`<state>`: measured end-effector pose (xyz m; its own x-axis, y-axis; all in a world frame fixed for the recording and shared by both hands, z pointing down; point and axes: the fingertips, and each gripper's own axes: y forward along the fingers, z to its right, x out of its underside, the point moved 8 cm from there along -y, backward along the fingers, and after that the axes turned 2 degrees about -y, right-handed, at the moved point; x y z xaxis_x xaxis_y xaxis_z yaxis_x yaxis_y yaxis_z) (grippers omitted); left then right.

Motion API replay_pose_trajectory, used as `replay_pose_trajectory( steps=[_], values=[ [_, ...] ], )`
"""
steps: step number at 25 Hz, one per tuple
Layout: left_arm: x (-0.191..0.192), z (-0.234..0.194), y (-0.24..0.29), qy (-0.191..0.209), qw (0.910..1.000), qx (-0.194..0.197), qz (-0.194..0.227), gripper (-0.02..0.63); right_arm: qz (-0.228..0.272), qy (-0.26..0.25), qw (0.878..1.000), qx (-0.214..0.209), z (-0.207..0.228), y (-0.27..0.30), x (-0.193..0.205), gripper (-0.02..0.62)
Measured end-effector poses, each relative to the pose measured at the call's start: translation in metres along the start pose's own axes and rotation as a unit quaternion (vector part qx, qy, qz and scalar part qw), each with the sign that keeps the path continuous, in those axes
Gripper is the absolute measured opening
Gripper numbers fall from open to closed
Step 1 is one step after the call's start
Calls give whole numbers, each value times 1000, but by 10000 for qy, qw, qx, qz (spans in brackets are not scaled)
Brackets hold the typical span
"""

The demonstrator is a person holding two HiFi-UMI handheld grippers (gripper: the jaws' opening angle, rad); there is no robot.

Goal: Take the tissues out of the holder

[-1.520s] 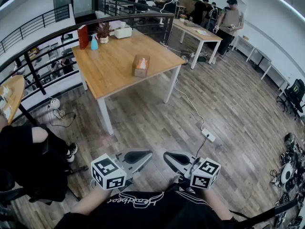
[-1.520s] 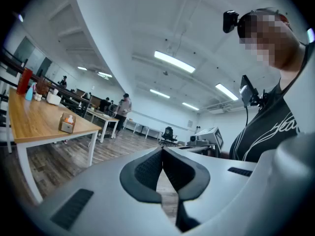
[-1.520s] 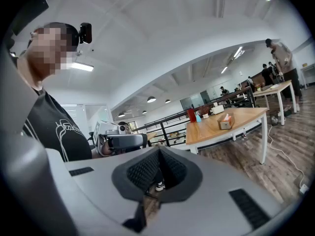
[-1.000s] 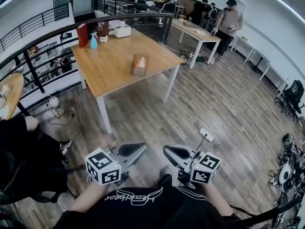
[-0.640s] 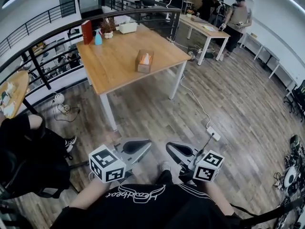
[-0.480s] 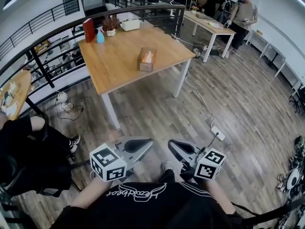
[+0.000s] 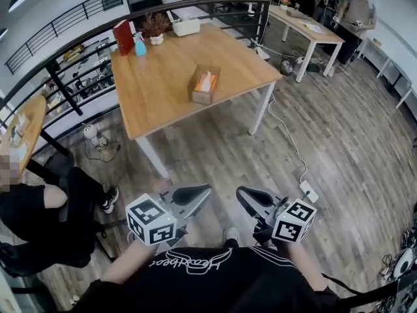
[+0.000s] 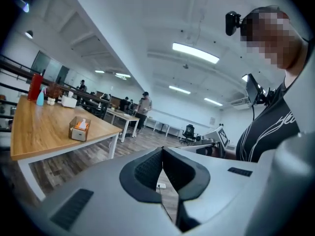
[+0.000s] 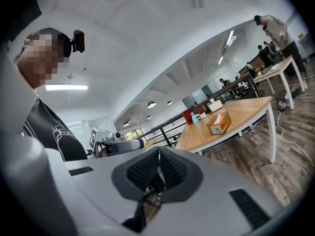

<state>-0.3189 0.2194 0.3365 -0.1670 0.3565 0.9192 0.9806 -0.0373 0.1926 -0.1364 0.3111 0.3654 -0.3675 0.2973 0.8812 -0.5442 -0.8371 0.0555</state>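
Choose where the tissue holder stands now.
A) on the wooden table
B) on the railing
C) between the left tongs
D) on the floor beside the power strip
A: the tissue holder sits on the wooden table, well ahead of the left tongs and right tongs, both shut and empty.

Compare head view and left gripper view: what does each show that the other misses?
Head view only: the marker cube on the left gripper, and a seated person at left. Left gripper view only: ceiling lights, the head camera, and its pads pressed together, nothing between. Both: the wooden table, the tissue holder, untouched, and the right gripper.
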Motion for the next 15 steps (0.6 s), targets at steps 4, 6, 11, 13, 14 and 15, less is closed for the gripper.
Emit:
replay_pose_trajectory(
  steps=[4,6,11,13,14,15],
  values=[
    [-21,-21,59,12,10000,-16,-1,14,-37,-10,10000,-59,55,-1,-29,18],
    [-30,-26,87,51,10000,54,-19,14,-52,-42,10000,-54,81,-6,-42,18],
    [-45,-41,147,63,9999,101,-82,14,-22,-106,9999,-70,134,-18,-75,18],
    [-52,-47,166,62,9999,146,-62,14,-17,-150,9999,-75,152,-21,-86,18],
    [-54,-50,175,65,9998,162,-57,14,-18,-172,9998,-75,160,-23,-90,18],
    [-56,-52,184,63,9998,169,-56,14,-24,-189,9998,-75,168,-25,-94,18]
  ],
)
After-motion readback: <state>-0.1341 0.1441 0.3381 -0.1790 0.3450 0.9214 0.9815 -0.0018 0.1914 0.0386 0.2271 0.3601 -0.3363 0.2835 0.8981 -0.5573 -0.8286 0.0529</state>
